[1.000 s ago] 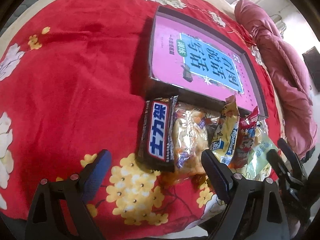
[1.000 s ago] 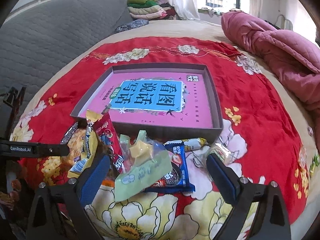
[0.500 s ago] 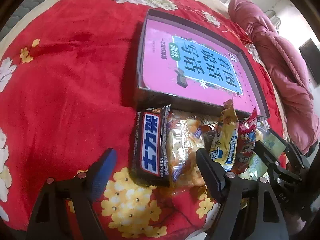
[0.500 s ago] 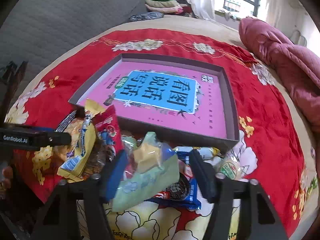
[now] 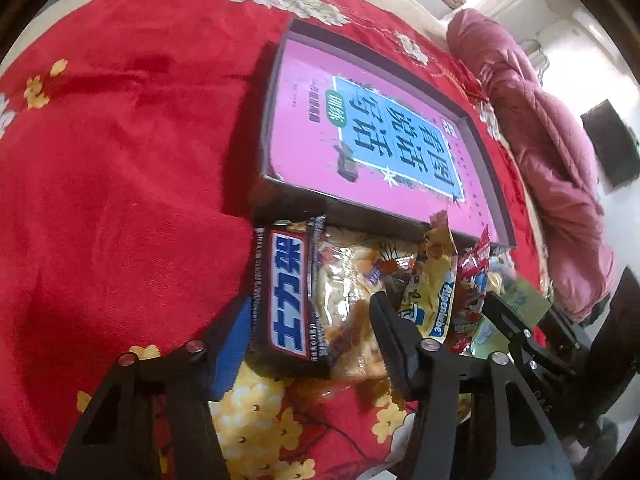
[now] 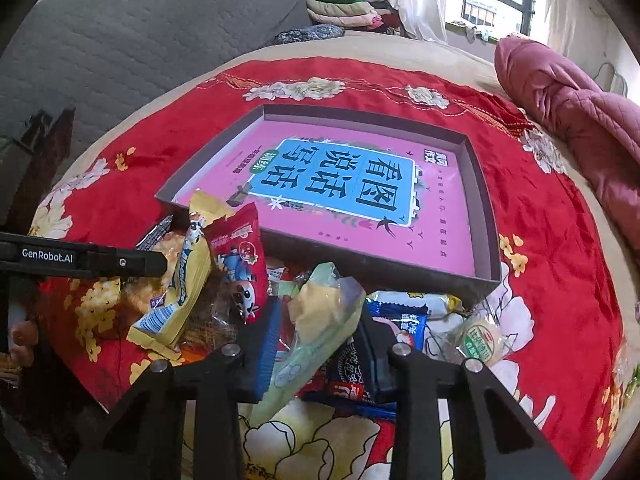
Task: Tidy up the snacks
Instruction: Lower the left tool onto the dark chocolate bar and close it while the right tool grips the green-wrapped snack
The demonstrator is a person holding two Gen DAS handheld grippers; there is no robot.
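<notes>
Covering the bed, the red floral cloth [image 6: 560,240] carries the shallow box [image 6: 486,216] lined with a pink book, empty of snacks. Just near its near wall lies the snack heap. The left gripper [image 5: 308,320] straddles the dark chocolate bar [image 5: 288,292] and orange packet [image 5: 348,300], jaws partly closed, seemingly touching both. The right gripper [image 6: 316,336] pinches the pale green packet [image 6: 320,320]. Judgement: lift each straight up, clear the wall, release flat inside, keeping wrappers from dragging neighbours.
</notes>
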